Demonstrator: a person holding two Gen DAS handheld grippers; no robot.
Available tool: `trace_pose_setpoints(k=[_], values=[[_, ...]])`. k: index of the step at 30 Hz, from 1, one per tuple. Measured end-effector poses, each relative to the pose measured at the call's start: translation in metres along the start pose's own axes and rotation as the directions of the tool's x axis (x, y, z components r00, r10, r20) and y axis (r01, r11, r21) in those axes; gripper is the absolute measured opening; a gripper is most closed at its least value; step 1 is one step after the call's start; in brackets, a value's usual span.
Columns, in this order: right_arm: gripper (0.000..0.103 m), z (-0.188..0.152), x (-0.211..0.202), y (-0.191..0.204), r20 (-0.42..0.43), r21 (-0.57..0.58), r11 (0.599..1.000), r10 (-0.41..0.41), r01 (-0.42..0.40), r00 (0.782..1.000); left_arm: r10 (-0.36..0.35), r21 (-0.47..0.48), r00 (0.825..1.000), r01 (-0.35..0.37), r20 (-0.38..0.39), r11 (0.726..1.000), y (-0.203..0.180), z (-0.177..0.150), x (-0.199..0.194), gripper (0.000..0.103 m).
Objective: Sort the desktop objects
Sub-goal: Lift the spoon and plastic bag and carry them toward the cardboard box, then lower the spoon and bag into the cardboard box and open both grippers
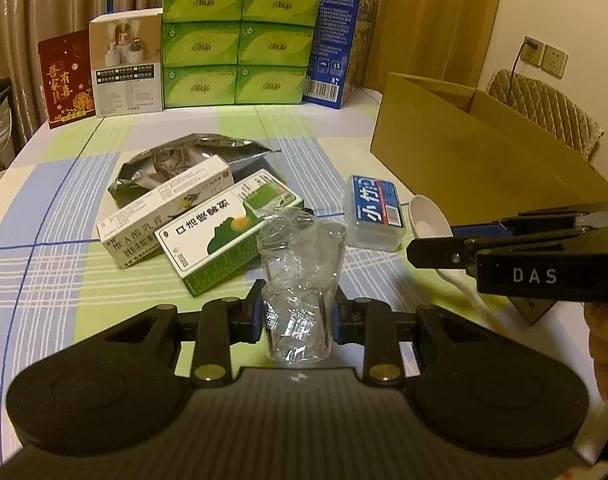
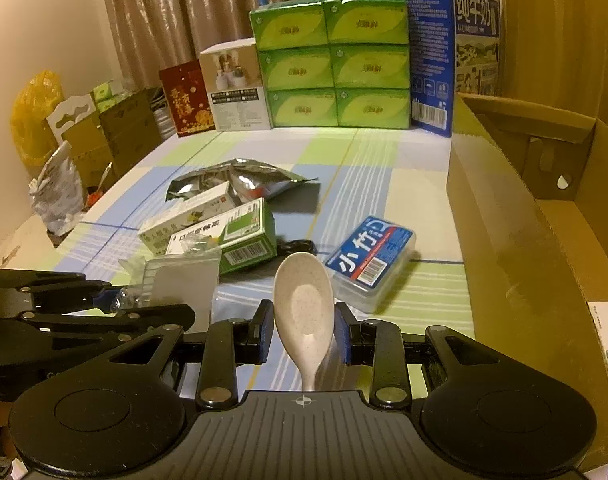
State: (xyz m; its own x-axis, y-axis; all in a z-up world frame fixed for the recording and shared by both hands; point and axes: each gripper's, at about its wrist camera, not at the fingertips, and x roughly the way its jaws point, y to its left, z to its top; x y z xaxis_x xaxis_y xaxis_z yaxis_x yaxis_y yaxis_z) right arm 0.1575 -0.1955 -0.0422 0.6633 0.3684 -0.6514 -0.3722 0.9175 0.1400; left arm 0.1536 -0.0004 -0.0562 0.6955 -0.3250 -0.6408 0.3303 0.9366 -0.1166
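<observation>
While our left gripper (image 1: 297,312) pinches one crumpled clear plastic cup (image 1: 299,276) between its two blue pads, our right gripper (image 2: 304,334) clamps one pale spoon (image 2: 304,308), bowl pointing away from us. Just beyond them on the checked tablecloth (image 1: 63,280) we count two medicine cartons, one green (image 1: 227,232) and one white (image 1: 163,212), lying side by side, with one clear blue-labelled case (image 2: 370,258) to their right. Behind the cartons lies one silver foil pouch (image 1: 191,156). One open cardboard box (image 2: 524,220) stands along the right. Farthest off, six green tissue packs (image 1: 239,40) are stacked in two columns, one blue milk carton box (image 2: 432,56) to their right.
</observation>
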Motion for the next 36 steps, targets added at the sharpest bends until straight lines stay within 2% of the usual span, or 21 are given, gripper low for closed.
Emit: trace_pose_setpoints(k=[12,23,29,36], values=[[0.029,0.015,-0.024,-0.005,0.064,0.04,0.999,-0.026,0.023,0.998,-0.007,0.044,0.999,0.005,0.046,0.999,-0.022,0.019,-0.02,0.026],[0.029,0.031,-0.083,-0.028,0.127,0.113,0.993,-0.053,0.038,0.991,-0.017,0.076,0.996,0.01,0.091,0.997,-0.059,0.031,-0.047,0.026],[0.029,0.053,-0.132,-0.052,0.196,0.111,0.991,-0.091,0.07,0.976,-0.053,0.109,0.989,0.038,0.142,0.993,-0.097,0.059,-0.064,0.026],[0.029,0.072,-0.179,-0.11,0.223,0.153,0.977,-0.178,0.145,0.959,-0.138,0.158,0.974,0.11,0.178,0.981,-0.159,0.096,-0.066,0.026]])
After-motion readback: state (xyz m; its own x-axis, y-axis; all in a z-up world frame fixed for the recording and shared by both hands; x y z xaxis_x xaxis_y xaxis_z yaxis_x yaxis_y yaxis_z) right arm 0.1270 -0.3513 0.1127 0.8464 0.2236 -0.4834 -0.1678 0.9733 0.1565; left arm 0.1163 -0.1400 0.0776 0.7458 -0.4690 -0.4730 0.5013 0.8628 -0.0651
